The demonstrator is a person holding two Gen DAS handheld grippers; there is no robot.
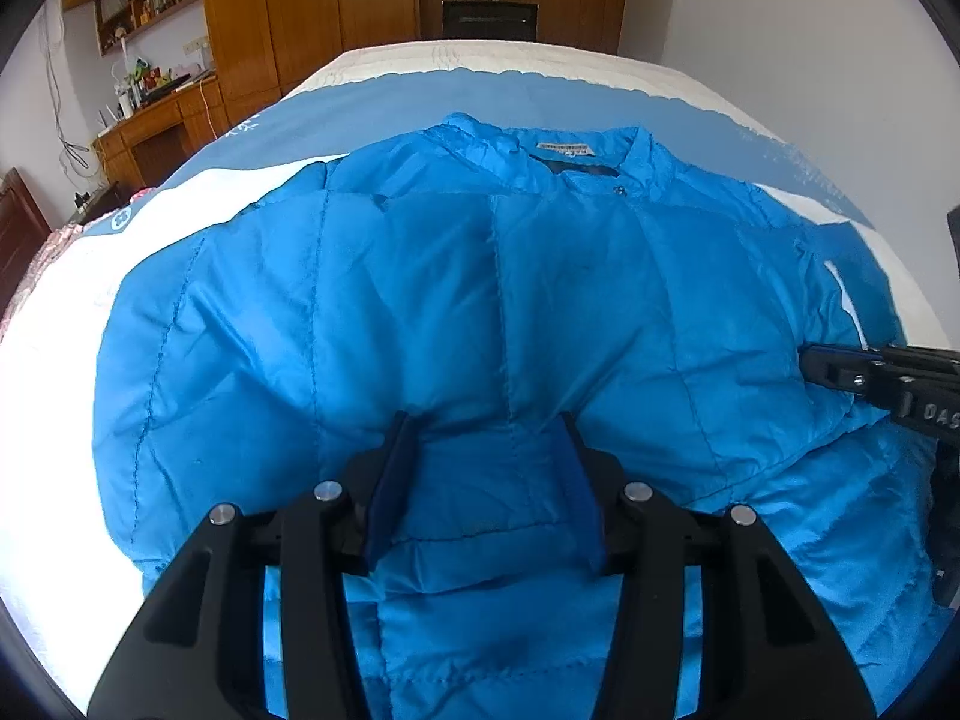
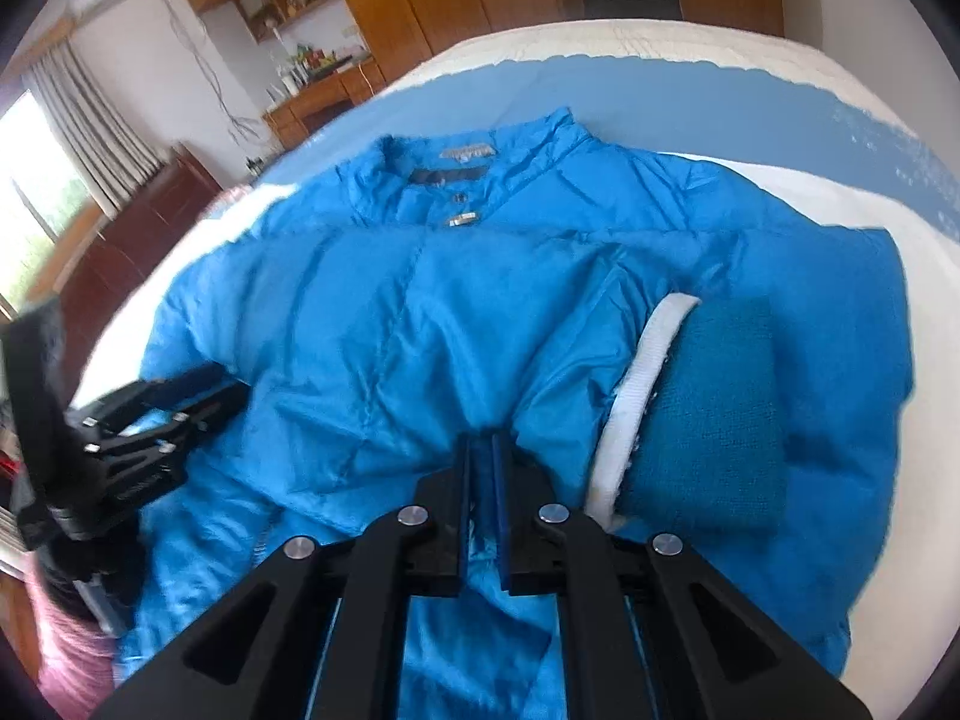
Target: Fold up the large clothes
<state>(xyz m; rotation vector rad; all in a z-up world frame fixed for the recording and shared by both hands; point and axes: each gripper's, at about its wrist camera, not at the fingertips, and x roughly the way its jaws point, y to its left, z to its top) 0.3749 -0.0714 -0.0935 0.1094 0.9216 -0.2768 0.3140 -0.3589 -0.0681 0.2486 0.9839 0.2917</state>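
From where I sit, the biggest thing in both views is the bed (image 1: 690, 84), its cover banded in blue and white and running back toward a wooden wardrobe (image 1: 312, 6) and a cluttered desk (image 1: 162, 120) along the far wall. Spread across the bed is the blue quilted jacket (image 1: 420, 300), front side up, collar (image 2: 468, 150) toward the far end with its label showing and a small metal zip pull (image 2: 463, 218) just below the neckline. Both sleeves look folded in over the chest; on my right wrist view the sleeve end lies to the right of the tongs, showing a darker knitted cuff (image 2: 708, 414) edged with a white strip (image 2: 636, 396). My left gripper (image 1: 489, 468) hovers over the lower middle of the jacket with its blue-padded jaws standing apart; a low ridge of fabric lies between them, but the pads do not seem to press on it. My right gripper (image 2: 483, 468) sits over the jacket's lower part, jaws drawn almost together with only a thin slot between the pads; a sliver of blue fabric seems to sit in that slot, yet I cannot tell whether it is truly pinched. Each gripper shows at the edge of the other's view, both low over the jacket.
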